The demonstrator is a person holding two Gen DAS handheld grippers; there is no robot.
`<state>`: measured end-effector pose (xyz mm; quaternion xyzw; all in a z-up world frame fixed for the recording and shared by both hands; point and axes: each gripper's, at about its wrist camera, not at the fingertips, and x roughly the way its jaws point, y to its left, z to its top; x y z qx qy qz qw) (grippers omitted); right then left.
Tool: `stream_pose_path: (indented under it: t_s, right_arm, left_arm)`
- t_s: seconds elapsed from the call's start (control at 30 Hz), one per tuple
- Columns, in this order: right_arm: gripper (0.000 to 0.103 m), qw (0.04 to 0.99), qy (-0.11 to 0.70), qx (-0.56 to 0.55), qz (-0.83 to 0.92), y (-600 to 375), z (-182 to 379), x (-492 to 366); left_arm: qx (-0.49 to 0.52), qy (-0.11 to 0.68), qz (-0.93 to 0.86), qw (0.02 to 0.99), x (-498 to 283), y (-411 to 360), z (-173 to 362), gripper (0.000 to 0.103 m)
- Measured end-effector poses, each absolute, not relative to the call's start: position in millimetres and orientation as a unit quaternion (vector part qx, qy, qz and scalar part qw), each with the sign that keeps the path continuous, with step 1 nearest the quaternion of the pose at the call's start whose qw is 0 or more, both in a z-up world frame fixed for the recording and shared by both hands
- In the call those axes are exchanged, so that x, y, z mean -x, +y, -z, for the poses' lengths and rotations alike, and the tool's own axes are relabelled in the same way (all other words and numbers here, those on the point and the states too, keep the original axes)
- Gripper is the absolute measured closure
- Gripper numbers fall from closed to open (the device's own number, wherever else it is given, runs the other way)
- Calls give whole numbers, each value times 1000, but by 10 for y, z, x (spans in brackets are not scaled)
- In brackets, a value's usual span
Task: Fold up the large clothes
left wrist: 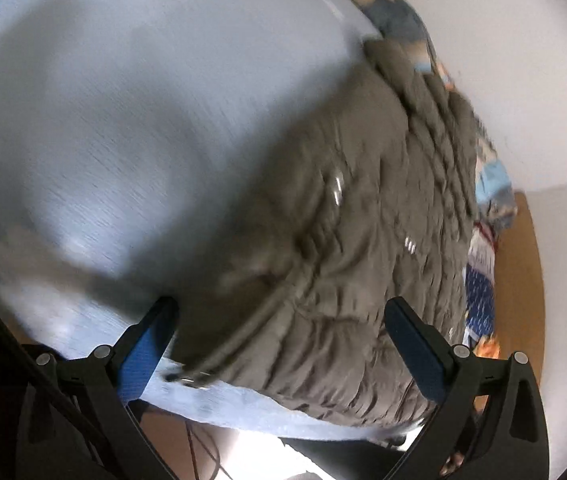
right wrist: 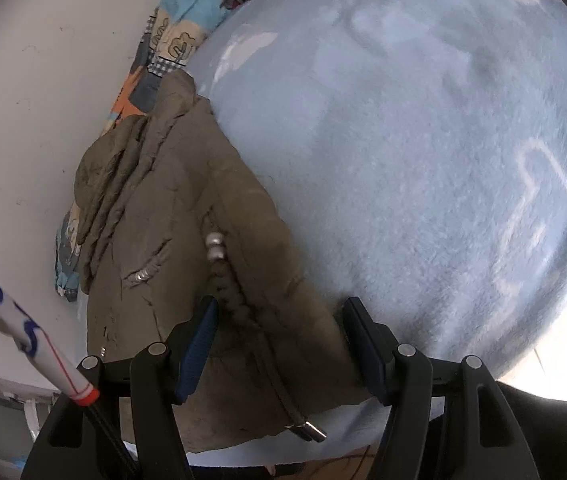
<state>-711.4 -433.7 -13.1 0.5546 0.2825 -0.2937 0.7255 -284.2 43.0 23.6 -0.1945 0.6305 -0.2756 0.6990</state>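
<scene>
**Two open grippers hover over a folded olive jacket on a pale blue blanket**

An olive-brown quilted jacket (right wrist: pixel 187 248) lies on a fluffy light blue blanket (right wrist: pixel 423 168), pushed towards the blanket's edge next to a white wall (right wrist: pixel 35 100). It looks already doubled over into a long, narrow bundle, so the fold seems partly done.

The right gripper (right wrist: pixel 279 340) sits just above the jacket's near end, its two fingers spread wide and holding nothing. A braided drawstring (right wrist: pixel 243 320) with metal beads runs between them, ending in a metal tip at the blanket's edge. The left gripper (left wrist: pixel 279 344) is also wide open and empty, poised over another part of the jacket; this view is blurred.

The next move likely calls for closing on the near hem and carrying it over to shorten the bundle. A heap of colourful patterned clothes (right wrist: pixel 175 36) lies against the wall beside the jacket, crowding that side. The loose drawstring could snag a finger.
</scene>
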Motion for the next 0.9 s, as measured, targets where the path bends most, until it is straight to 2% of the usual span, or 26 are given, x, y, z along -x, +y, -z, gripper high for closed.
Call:
stream_pose_path:
  t_s: [0.23,0.33,0.37,0.4,0.6,0.63,0.67,0.7,0.73,0.8,0.9]
  right_arm:
    - [33,742,307,-557,209,-4147,169,6838]
    - [34,769,318,-512,213,-4014,55,6725]
    - [37,769,321,-505,227,-3998,64,6713]
    - [42,763,322,-506,243,-4009,98,6727]
    - [45,748,315,-527,252,-4036,204,6708]
    - [51,751,310,-527,249,-4041,191,6718]
    - [67,756,304,-526,244,-4042,153,6723]
    - [73,768,291,-518,239,-4023,90,6721]
    - [75,779,286,-504,239,-3999,23,6724]
    - [77,791,287,-483,241,-3959,-54,6689]
    - [77,779,297,-496,244,-3990,39,6665]
  left_arm:
    - [87,591,302,743,3104,57,-433,2]
    - [43,564,295,770,3185,-60,-509,17]
    - [35,560,290,776,3189,-81,-506,24]
    - [30,559,287,777,3188,-99,-489,25]
    - [37,559,273,782,3144,-126,-413,26]
    - [36,558,271,784,3145,-137,-410,26]
    - [31,555,270,786,3150,-152,-413,26]
    - [26,550,271,789,3159,-181,-425,27]
    - [21,544,272,794,3170,-188,-443,27]
    - [2,526,272,806,3203,-216,-483,36]
    - [-34,511,267,817,3257,-283,-488,38]
